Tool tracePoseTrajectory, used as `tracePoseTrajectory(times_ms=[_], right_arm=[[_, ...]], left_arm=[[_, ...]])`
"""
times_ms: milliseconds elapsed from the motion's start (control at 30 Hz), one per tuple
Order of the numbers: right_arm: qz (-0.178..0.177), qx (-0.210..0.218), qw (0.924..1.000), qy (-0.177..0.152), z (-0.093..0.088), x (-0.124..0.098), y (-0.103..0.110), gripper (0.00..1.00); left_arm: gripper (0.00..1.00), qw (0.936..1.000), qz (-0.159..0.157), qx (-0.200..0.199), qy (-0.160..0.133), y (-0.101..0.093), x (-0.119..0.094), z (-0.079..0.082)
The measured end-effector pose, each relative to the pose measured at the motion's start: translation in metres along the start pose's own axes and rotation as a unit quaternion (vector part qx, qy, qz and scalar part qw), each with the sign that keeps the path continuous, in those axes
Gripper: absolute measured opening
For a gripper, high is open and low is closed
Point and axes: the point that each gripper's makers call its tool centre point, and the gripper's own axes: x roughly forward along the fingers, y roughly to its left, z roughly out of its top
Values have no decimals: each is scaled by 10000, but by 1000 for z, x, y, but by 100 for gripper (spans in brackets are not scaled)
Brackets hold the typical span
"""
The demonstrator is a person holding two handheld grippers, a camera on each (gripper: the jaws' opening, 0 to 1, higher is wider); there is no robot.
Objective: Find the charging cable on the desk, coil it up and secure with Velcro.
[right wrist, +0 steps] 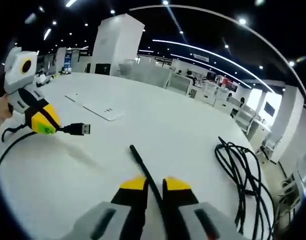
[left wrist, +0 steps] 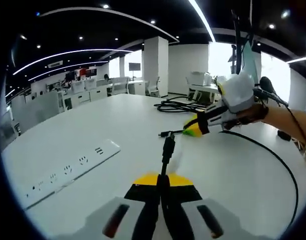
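Just starting: found and picked up, but not coiling yet, and no Velcro strap showing.

Pinching the charging cable (left wrist: pixel 168 147) tight in the left gripper (left wrist: pixel 160 186), jaws closed narrow on it just behind the boxy plug with the shiny metal tip. Squeezing the other, thinner end in the right gripper (right wrist: pixel 151 187), jaws narrow there too. Holding both ends up over the middle of the table (left wrist: pixel 117 120), with the rest of the cable trailing in one big loose curve toward the table's near edge.

Still needing winding into loops and then strapping.

Looking black, thin, smooth and bendy. Resting on a white, flat, slightly shiny top. Lying nearby: a long white power strip (left wrist: pixel 67 172), flat and hard, and a messy pile of black cords (right wrist: pixel 243 175) by the far edge.
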Motion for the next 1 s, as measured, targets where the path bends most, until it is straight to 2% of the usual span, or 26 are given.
tracePoseTrajectory(times_ms=[267,367,400,433,500,567,600,700,767,833,933,967,1000], right_arm=[[-126,-31,9999,40,0,-4,3,6],[-185,212,9996,-62,2,-10,4,2],[-164,509,9982,-252,10,-17,3,2],[-170,609,9973,-369,16,-20,2,2],[-261,465,9979,-354,18,-25,1,2],[-418,106,9988,-230,14,-24,-5,2],[-407,75,9987,-282,14,-24,-4,2],[-284,83,9994,-195,14,-19,-4,3],[-201,35,9996,-208,18,-12,-2,7],[93,73,9998,-164,21,-4,8,10],[174,-198,9997,11,19,9,12,11],[186,-409,9989,96,16,16,13,11],[183,-380,9991,78,16,18,14,10]], left_arm=[[4,10000,5,-53,-12,0,1,-1],[4,10000,-11,-42,-71,-1,-2,4],[4,9999,-22,-26,-98,-1,-4,6],[4,9999,-24,-10,-109,0,-6,7],[4,9999,-18,-22,-146,1,-10,8],[4,9998,-44,-66,-158,1,-11,5],[4,9998,-42,-95,-161,3,-11,4],[5,9998,-51,-106,-158,4,-10,4],[5,9998,-69,-120,-170,3,-9,5],[5,9998,-72,-97,-169,3,-9,6],[5,9998,-34,-96,-162,6,-9,5],[5,9998,-26,-101,-165,8,-9,4],[5,9998,-23,-114,-160,8,-8,4]])
